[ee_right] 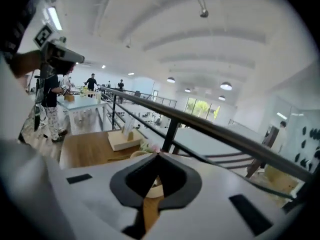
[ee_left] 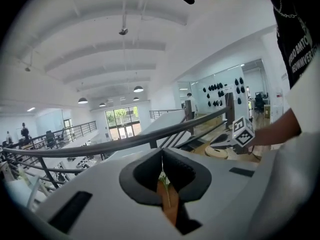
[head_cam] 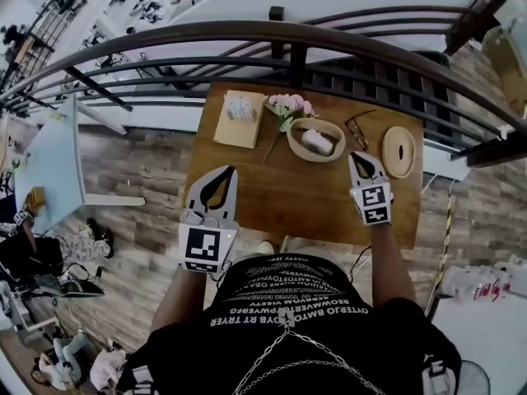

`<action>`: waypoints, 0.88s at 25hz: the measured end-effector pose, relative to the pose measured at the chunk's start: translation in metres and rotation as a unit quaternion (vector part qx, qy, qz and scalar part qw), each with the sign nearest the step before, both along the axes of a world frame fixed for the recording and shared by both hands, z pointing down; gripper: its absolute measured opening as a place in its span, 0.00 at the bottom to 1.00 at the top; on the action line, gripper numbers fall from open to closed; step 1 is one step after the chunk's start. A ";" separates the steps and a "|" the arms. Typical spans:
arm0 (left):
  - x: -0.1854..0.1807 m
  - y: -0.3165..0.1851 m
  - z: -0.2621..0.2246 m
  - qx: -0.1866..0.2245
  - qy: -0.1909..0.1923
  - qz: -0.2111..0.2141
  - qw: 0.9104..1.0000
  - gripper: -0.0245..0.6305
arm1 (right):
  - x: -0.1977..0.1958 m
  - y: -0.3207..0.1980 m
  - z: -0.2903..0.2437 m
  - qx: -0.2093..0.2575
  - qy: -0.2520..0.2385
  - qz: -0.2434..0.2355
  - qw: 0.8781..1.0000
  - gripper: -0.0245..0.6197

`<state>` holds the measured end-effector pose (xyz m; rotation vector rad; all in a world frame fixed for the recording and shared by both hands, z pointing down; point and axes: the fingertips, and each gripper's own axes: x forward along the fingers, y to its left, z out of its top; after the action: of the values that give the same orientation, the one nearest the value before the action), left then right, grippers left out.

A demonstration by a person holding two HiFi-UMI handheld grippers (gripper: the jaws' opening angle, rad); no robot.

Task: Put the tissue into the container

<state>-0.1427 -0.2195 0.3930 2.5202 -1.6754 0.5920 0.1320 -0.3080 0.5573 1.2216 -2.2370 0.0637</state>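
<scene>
On the wooden table, an oval wooden bowl holds a crumpled white tissue. A flat tissue box with a tissue sticking up lies at the far left; it also shows in the right gripper view. My left gripper hovers over the table's near left part, shut and with nothing between its jaws, its tips meeting. My right gripper is just right of the bowl, also shut and holding nothing, its jaws closed to a point.
Pink flowers lie between box and bowl. Glasses and a round wooden disc sit at the table's right. A dark metal railing runs along the far edge. A light blue table stands to the left.
</scene>
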 end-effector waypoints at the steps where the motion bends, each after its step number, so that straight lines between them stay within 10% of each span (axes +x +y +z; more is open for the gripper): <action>1: 0.000 0.004 -0.004 0.007 0.002 0.006 1.000 0.08 | 0.006 0.015 -0.021 0.028 0.006 0.008 1.000 0.06; 12: 0.004 0.053 -0.020 0.033 0.016 0.077 0.996 0.08 | 0.019 0.173 -0.136 0.119 -0.015 0.087 0.989 0.06; 22: 0.013 0.062 -0.012 0.033 0.010 0.111 0.993 0.08 | 0.004 0.187 -0.132 0.115 -0.022 0.104 0.988 0.06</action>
<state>-0.1294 -0.1574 0.3811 2.7718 -1.4433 0.5329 0.1360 -0.1205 0.4251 1.5905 -2.1925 -0.0903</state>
